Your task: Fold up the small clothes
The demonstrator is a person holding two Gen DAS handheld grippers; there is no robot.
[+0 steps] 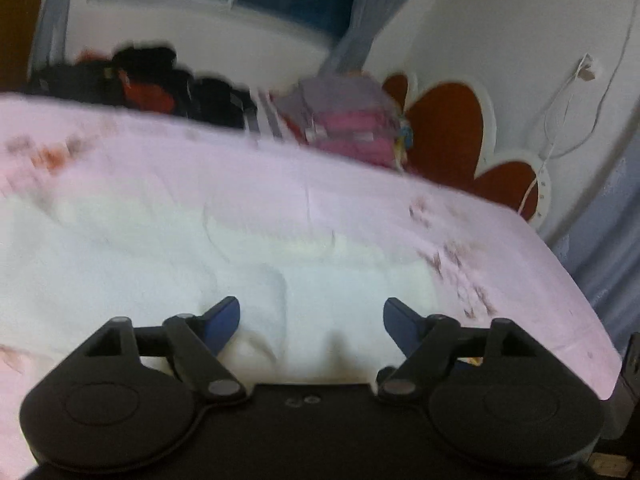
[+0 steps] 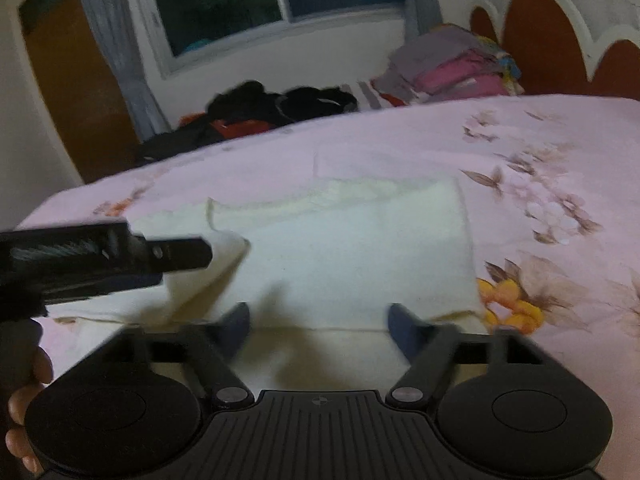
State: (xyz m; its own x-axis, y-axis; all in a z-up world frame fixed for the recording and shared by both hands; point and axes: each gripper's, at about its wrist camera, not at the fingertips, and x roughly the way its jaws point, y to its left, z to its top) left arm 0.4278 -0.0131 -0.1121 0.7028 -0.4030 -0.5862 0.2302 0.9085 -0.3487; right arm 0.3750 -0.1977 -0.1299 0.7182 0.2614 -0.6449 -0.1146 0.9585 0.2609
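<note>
A cream-white small garment (image 2: 352, 240) lies spread on the pink floral bedsheet (image 2: 540, 152); it also shows in the left wrist view (image 1: 160, 264), blurred. My right gripper (image 2: 318, 320) is open, its blue fingertips just above the garment's near edge. My left gripper (image 1: 312, 316) is open over the garment; in the right wrist view it (image 2: 176, 256) comes in from the left, at a lifted fold of the garment's left side. Whether it touches the fold is unclear.
A pile of dark clothes (image 2: 280, 108) and a stack of folded pink and grey clothes (image 2: 456, 68) lie at the bed's far side. A red-and-white headboard (image 1: 448, 128) stands to the right. A window and curtains are behind.
</note>
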